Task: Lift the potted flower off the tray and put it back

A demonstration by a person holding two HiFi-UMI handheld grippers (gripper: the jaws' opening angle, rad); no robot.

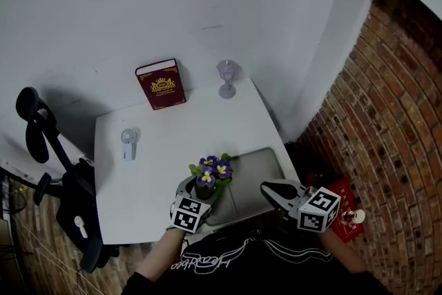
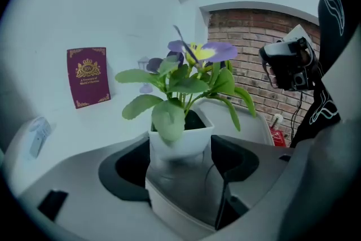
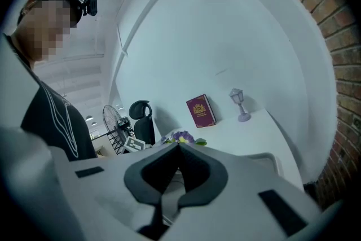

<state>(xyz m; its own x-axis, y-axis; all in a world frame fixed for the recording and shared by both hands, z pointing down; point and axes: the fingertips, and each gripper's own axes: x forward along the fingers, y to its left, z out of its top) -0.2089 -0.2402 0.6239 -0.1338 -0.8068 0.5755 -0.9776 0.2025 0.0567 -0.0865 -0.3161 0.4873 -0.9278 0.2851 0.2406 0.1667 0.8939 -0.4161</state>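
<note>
Clamping the potted flower (image 2: 181, 134) at the tray's (image 1: 259, 179) left rim, the left gripper (image 1: 200, 191) could snag that rim and tip the pot; the right gripper (image 3: 177, 155), closed and empty, hovers right of the tray.

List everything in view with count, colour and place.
table: 1, white, middle of the head view
book: 1, dark red, standing at the table's back
lamp ornament: 1, pale purple, table's back right
handheld fan: 1, white, table's left side
tray: 1, grey, table's front right
potted flower: 1, purple blooms, white pot, at the tray's left edge
office chair: 1, black, left of the table
brick wall: 1, red-brown, right
left hand-held gripper: 1, grey, shut on the potted flower
right hand-held gripper: 1, grey, jaws together, empty, beside the tray
</note>
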